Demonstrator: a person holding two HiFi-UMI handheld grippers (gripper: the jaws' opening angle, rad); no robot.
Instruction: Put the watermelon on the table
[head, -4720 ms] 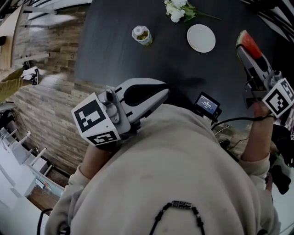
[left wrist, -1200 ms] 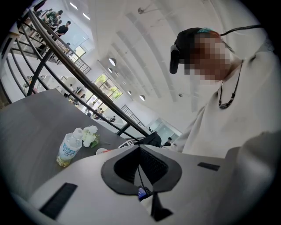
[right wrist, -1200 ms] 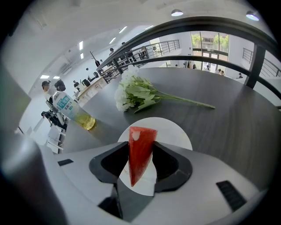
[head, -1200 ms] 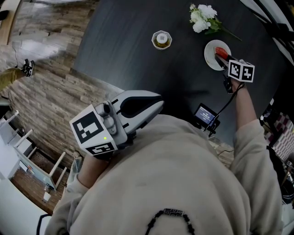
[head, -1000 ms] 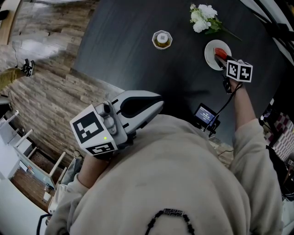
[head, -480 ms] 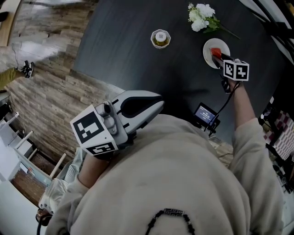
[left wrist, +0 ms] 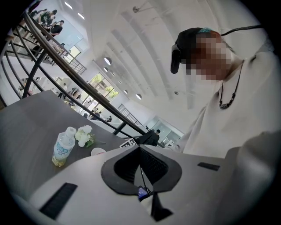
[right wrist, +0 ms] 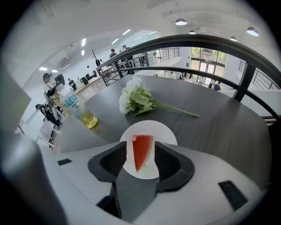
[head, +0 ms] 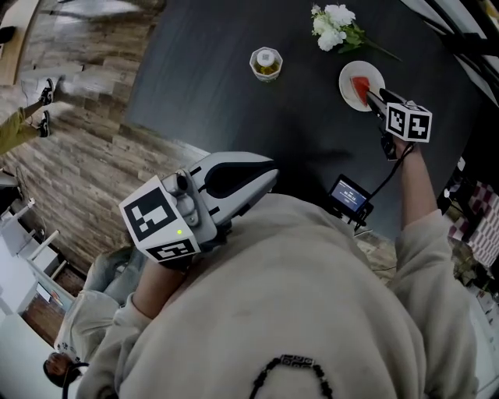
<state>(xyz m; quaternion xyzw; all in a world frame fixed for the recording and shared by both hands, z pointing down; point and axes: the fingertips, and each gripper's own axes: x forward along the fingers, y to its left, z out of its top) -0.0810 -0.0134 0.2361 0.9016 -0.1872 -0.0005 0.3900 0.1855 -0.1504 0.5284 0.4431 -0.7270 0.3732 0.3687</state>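
Note:
A red watermelon slice [head: 359, 86] lies on a small white plate [head: 374, 72] at the far right of the dark table [head: 218, 86]. My right gripper [head: 369, 97] hangs just above it, tilted steeply down. Its jaws have just been opening. In the right gripper view the watermelon slice [right wrist: 141, 150] shows in the gap of my right gripper [right wrist: 140, 144], resting on the plate [right wrist: 166, 132], and neither pad touches it. My left gripper [head: 271, 168] is held close to the person's chest, off the table's near edge. In the left gripper view my left gripper [left wrist: 139, 147] has its pads together and holds nothing.
A small bottle of yellow drink [head: 266, 62] stands mid-table at the back. White flowers [head: 330, 19] lie just behind the plate. A small screen device [head: 349, 195] with a cable sits at the table's near edge. Wooden floor [head: 70, 156] lies to the left.
The right gripper brought the slice from up in the air at the right down to the plate, released it there and has lifted slightly. The left gripper stayed put.

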